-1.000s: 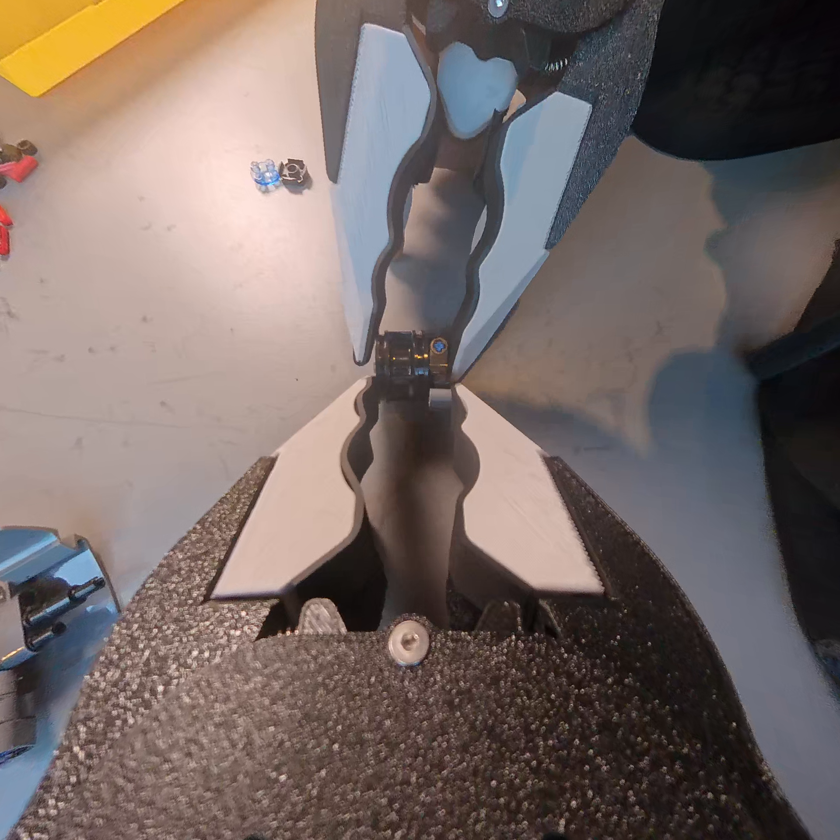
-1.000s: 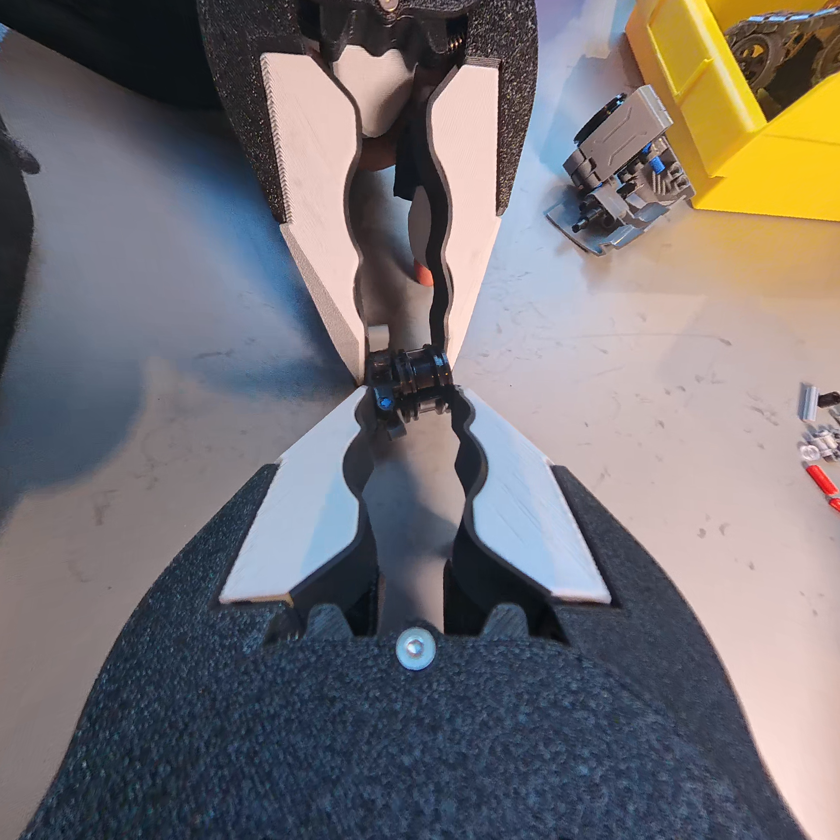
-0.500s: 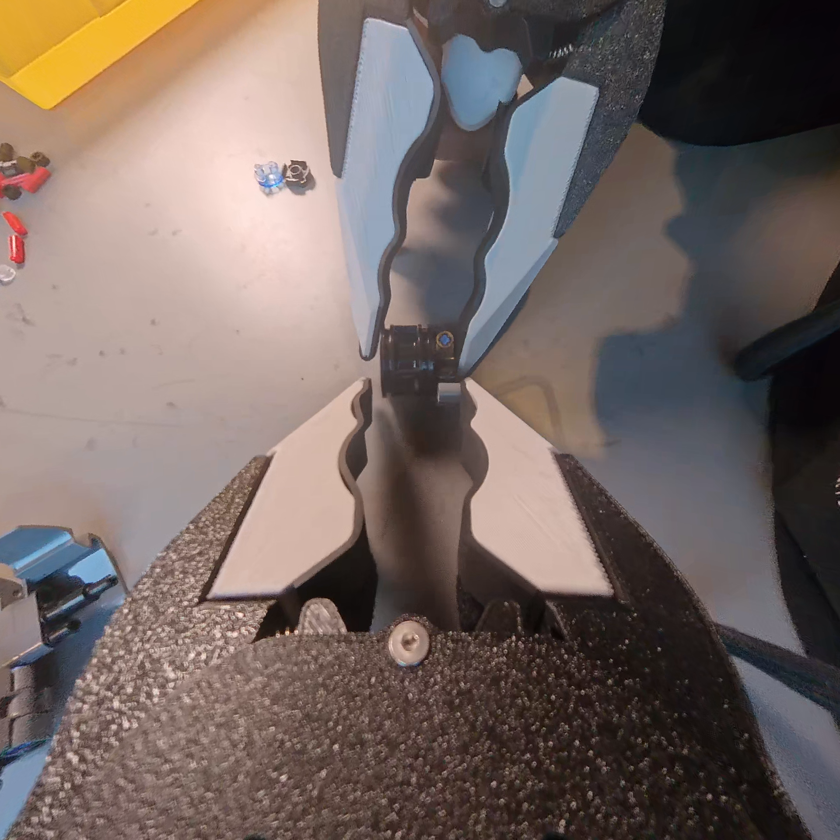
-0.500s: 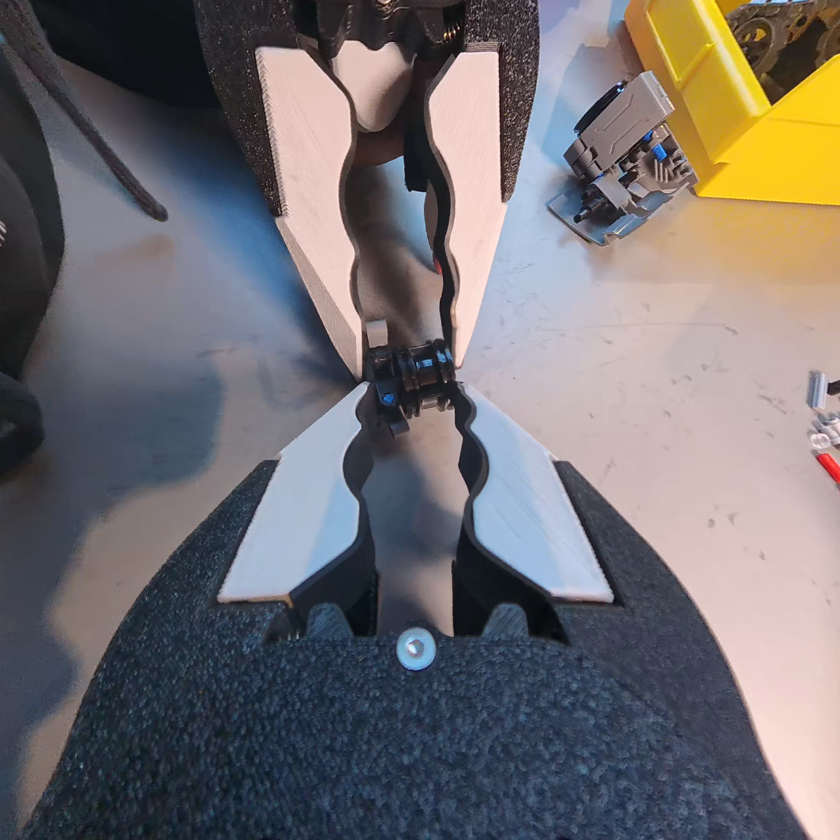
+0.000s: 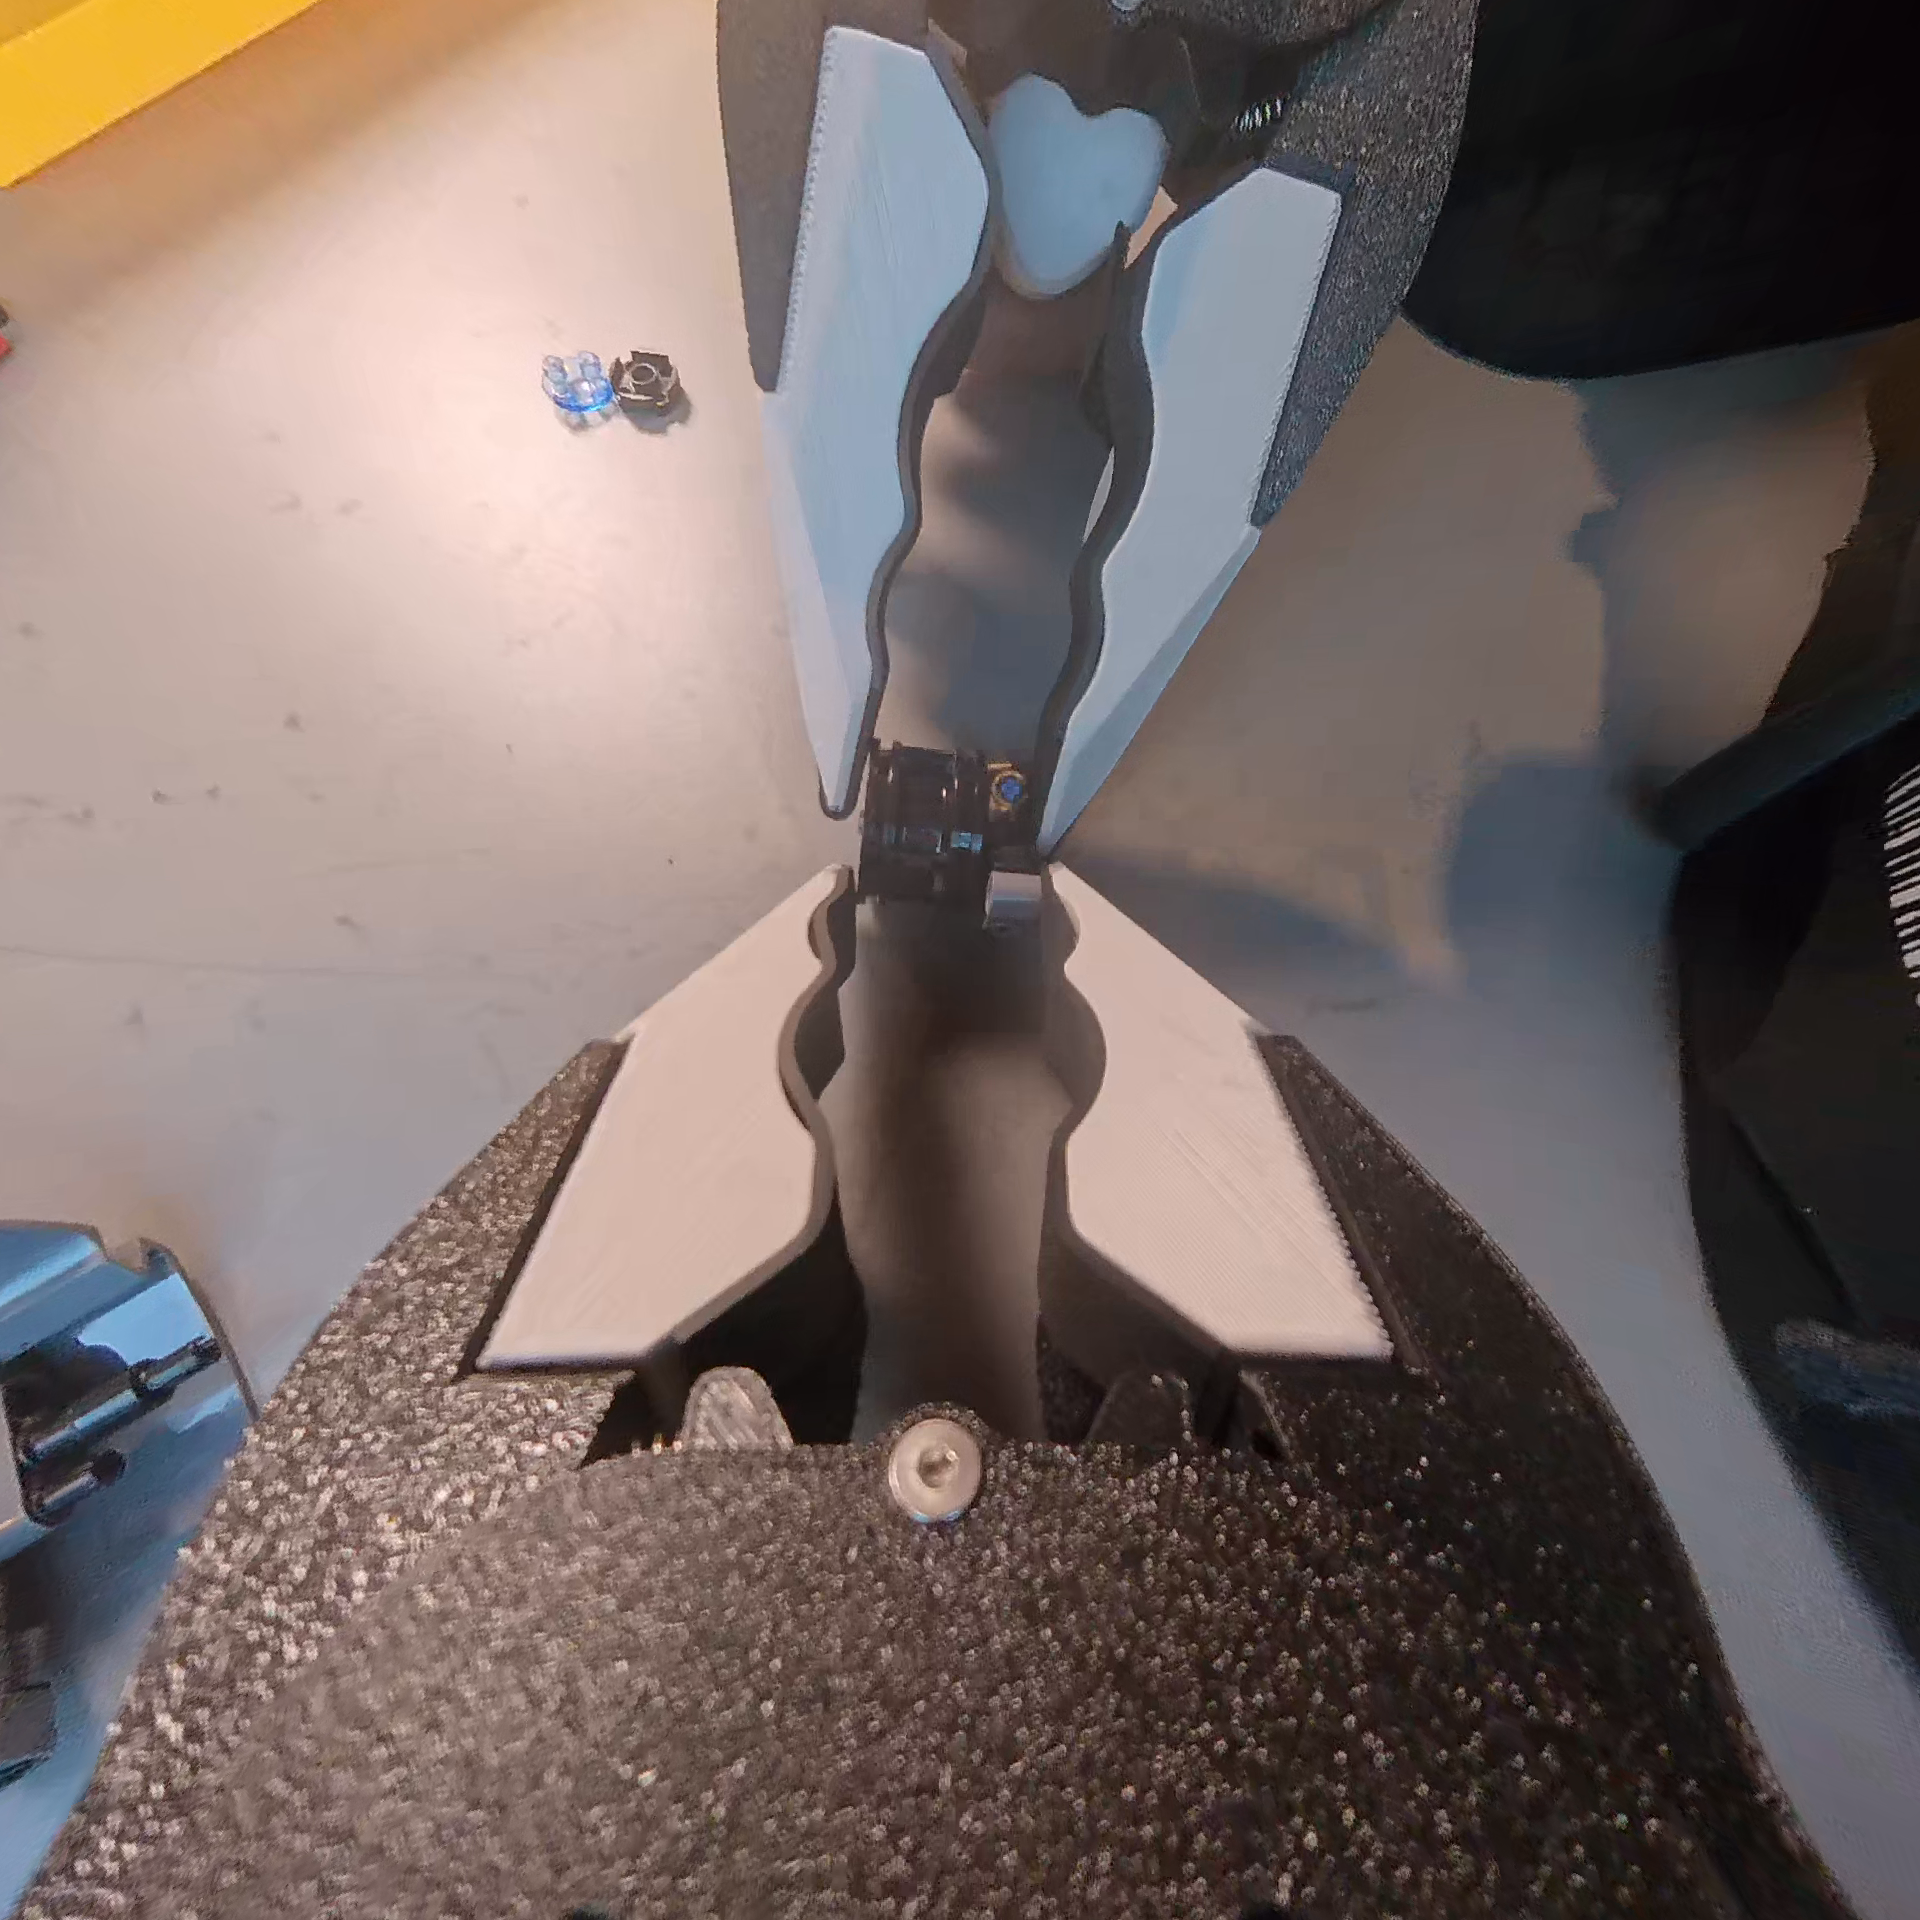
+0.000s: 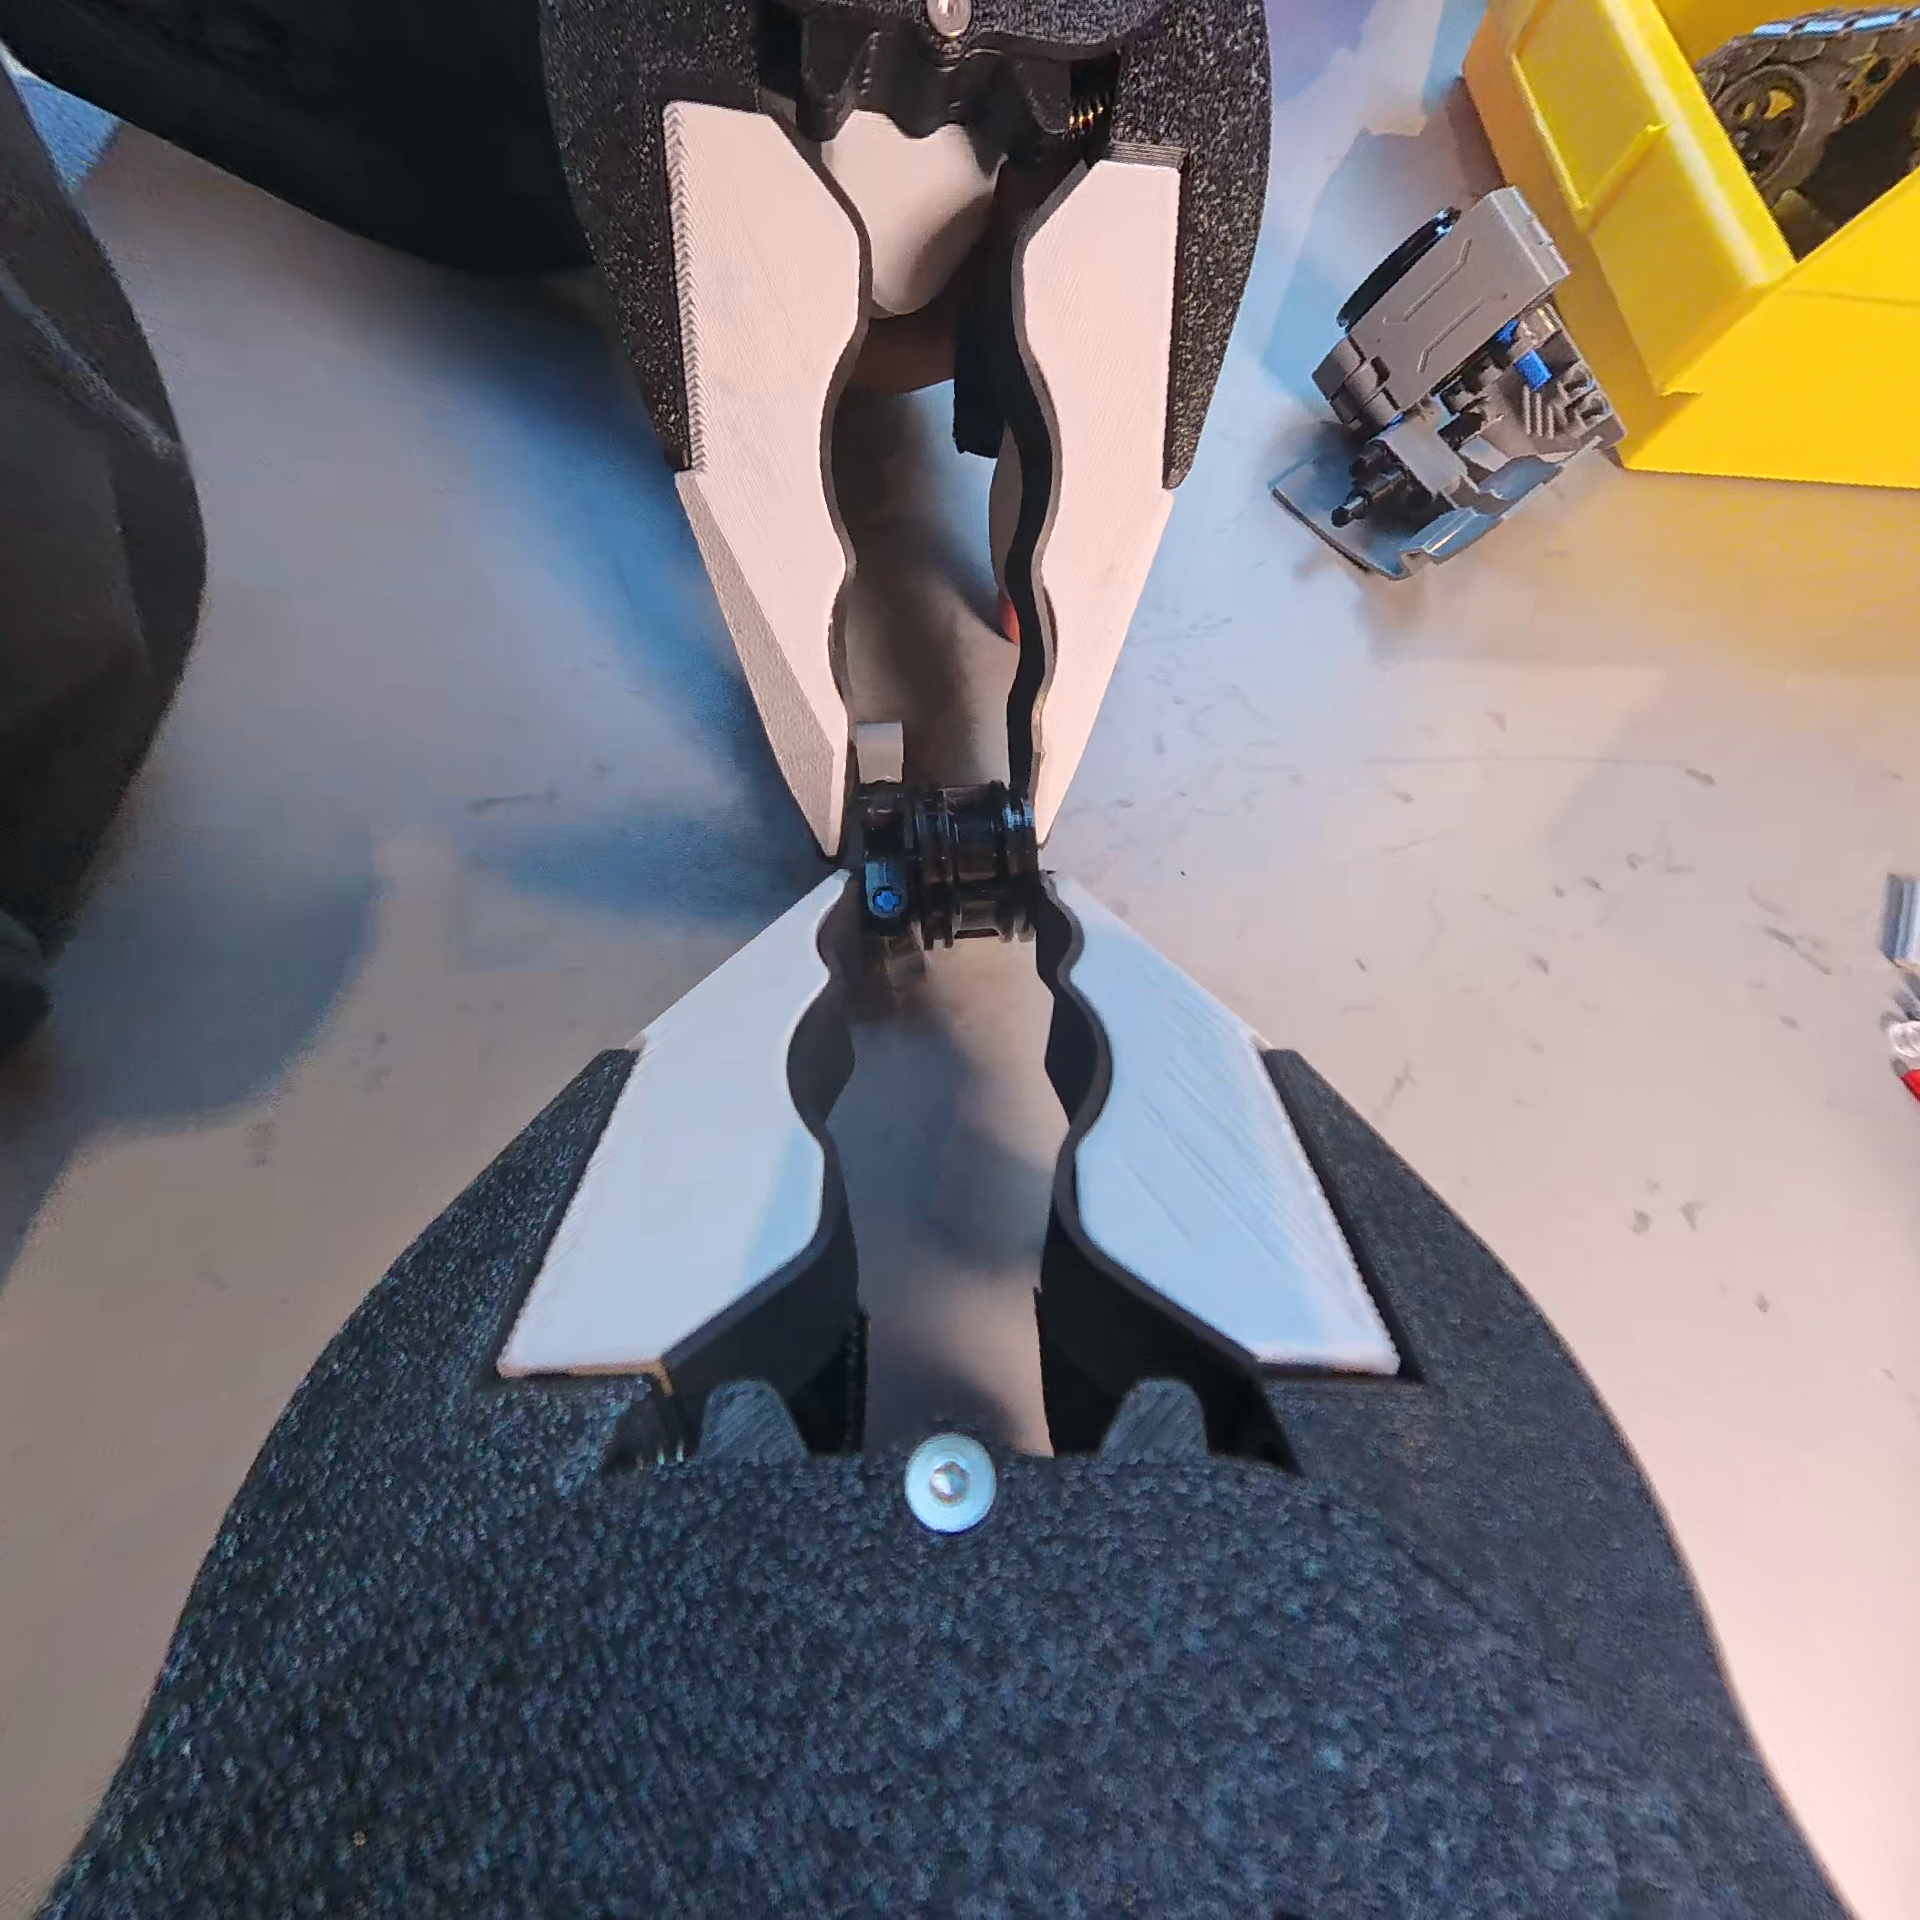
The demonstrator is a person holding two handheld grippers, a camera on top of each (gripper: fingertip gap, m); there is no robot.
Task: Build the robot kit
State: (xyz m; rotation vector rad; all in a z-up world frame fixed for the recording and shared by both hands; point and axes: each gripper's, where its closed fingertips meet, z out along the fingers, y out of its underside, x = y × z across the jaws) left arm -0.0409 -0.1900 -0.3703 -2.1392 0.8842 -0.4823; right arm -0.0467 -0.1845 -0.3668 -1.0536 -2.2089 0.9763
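Here, tip to tip:
Left gripper (image 5: 948, 883): fingers drawn in to a narrow gap, their tips clamped on the black part (image 5: 925, 836) from the near side; its grey fingers (image 5: 727, 1132) converge on it.
Right gripper (image 6: 943, 894): likewise nearly closed, tips pinching the same black part (image 6: 961, 868) from the opposite side, so the two grippers meet nose to nose.
Black part: a small ribbed, spool-like piece held above the tabletop (image 5: 312, 675), between all four fingertips; whether it touches the surface cannot be told.
Blue pin (image 6: 885, 900): set in the end of the black part, on the left in the right wrist view.
Grey tab (image 6: 879, 750): a small light-grey piece sticking out of the part beside the left gripper's tip.
Blue stud (image 5: 575, 382): clear blue, lying on the tabletop well to the left in the left wrist view, touching a black nut (image 5: 649, 382).
Grey block (image 6: 1455, 384): a grey built assembly on the tabletop, just beside the yellow bin (image 6: 1704, 312).
Yellow bin: at the top right corner in the right wrist view, with dark toothed wheels (image 6: 1787, 94) inside.
Small bits (image 6: 1903, 935): loose grey and red pieces at the right edge of that view.
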